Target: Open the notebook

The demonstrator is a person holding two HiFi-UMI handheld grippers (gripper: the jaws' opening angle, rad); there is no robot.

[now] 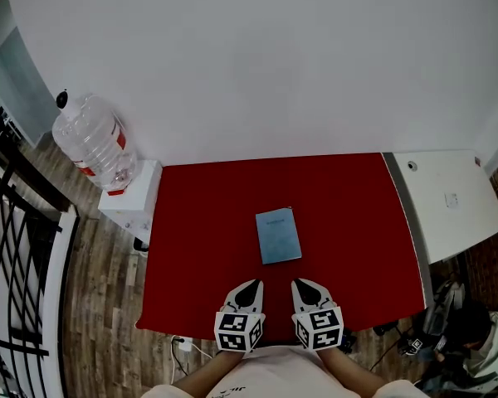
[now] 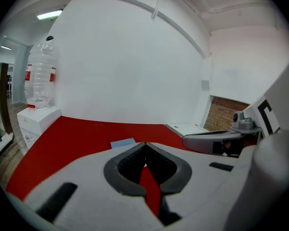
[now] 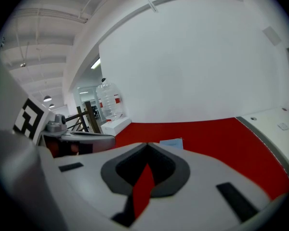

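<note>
Notebook (image 1: 278,235) closed on red table (image 1: 199,247)

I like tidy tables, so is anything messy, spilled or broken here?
Nothing stands out. The blue notebook lies closed and flat on the red table, turned only a little. Nothing looks spilled or broken.

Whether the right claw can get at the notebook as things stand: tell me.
Probably yes: the notebook lies just ahead of the right claw on the red table, nothing between them; the claw is shut, empty.
</note>
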